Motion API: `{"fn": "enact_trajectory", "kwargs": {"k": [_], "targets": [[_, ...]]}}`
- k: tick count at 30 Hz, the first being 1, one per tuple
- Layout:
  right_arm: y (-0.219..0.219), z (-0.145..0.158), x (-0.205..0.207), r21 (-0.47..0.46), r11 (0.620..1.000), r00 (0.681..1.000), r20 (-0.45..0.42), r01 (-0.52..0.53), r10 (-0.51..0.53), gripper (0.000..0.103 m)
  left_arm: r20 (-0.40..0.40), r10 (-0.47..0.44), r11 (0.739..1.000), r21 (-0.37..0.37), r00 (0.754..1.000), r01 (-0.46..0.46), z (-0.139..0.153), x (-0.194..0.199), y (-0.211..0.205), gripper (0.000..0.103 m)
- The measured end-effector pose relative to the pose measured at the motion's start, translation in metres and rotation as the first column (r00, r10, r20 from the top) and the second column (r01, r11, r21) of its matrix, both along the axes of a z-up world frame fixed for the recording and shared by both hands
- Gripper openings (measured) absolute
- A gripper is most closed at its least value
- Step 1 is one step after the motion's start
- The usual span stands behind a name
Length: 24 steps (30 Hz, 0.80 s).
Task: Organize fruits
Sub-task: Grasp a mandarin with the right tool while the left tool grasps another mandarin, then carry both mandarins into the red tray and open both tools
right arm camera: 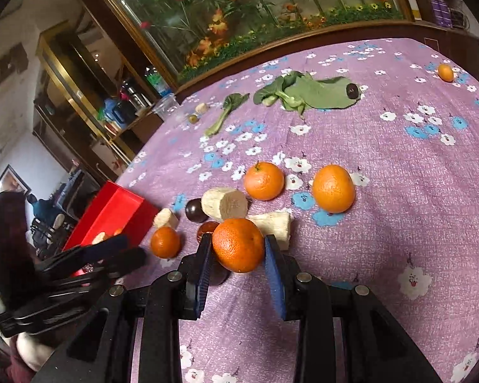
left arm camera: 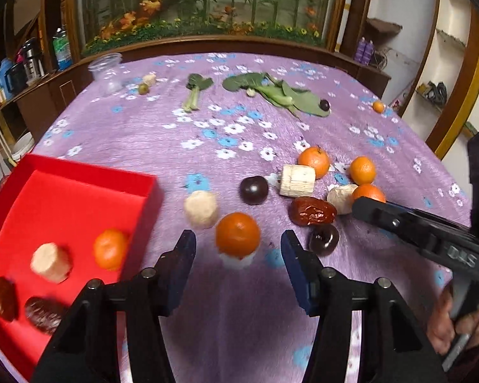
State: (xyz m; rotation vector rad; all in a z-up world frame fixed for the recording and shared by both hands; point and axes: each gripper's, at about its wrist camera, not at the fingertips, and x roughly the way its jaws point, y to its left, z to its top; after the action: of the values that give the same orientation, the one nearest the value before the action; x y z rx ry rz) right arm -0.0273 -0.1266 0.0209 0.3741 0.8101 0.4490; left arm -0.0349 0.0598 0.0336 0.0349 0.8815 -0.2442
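Note:
My left gripper [left arm camera: 238, 250] is open, its blue fingers either side of an orange [left arm camera: 238, 237] on the purple cloth, with a gap at each side. To its left lies a red tray [left arm camera: 95, 172] holding an orange [left arm camera: 110, 249], a pale root piece [left arm camera: 51, 261] and two dark dates [left arm camera: 4, 296]. My right gripper [right arm camera: 238, 249] is shut on another orange [right arm camera: 238, 244], just above the cloth. In the left wrist view that gripper [left arm camera: 367, 206] comes in from the right. More oranges [right arm camera: 264, 180], pale root pieces [right arm camera: 225, 202], dark plums [left arm camera: 254, 189] and a red date [left arm camera: 313, 210] lie clustered around.
Leafy greens [left arm camera: 281, 95] with a dark fruit [left arm camera: 324, 104] lie at the far side, next to a clear plastic cup [left arm camera: 107, 67] and a small orange [left arm camera: 378, 106]. A wooden ledge and a planted glass case border the table's far edge. A hand [left arm camera: 444, 325] holds the right gripper.

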Motion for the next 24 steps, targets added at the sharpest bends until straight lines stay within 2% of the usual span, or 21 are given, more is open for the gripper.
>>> {"fn": "enact_trajectory", "kwargs": {"k": [5, 6, 8, 9, 17, 22, 24], "targets": [[-0.002, -0.002, 0.000, 0.023, 1.000, 1.000, 0.001, -0.016, 0.016, 0.035, -0.040, 0.006, 0.998, 0.063, 0.999, -0.004, -0.019, 0.012, -0.016, 0.054], [-0.002, -0.001, -0.001, 0.022, 1.000, 1.000, 0.006, -0.018, 0.018, 0.035, -0.050, 0.007, 0.998, 0.069, 0.999, -0.004, -0.023, 0.013, -0.018, 0.052], [0.000, 0.000, -0.002, 0.010, 1.000, 1.000, 0.012, -0.018, 0.018, 0.035, -0.033, 0.020, 0.995, 0.101, 0.999, -0.016, -0.024, 0.013, -0.021, 0.037], [0.001, 0.000, -0.003, 0.005, 1.000, 1.000, 0.016, -0.018, 0.018, 0.035, -0.035, 0.016, 0.995, 0.096, 0.999, -0.013, -0.023, 0.014, -0.021, 0.032], [-0.001, -0.001, -0.001, -0.003, 1.000, 1.000, 0.008, 0.003, -0.003, 0.035, -0.008, 0.030, 0.999, 0.043, 1.000, -0.029, -0.009, 0.000, -0.015, 0.031], [0.000, -0.003, -0.001, -0.025, 1.000, 1.000, 0.003, 0.013, -0.013, 0.035, 0.064, 0.075, 0.997, -0.025, 0.995, -0.074, 0.016, -0.022, 0.008, 0.031], [0.001, 0.001, -0.004, -0.049, 0.999, 0.999, 0.027, 0.025, -0.023, 0.035, 0.089, 0.097, 0.994, -0.066, 0.991, -0.091, 0.027, -0.031, 0.023, 0.031]]}}
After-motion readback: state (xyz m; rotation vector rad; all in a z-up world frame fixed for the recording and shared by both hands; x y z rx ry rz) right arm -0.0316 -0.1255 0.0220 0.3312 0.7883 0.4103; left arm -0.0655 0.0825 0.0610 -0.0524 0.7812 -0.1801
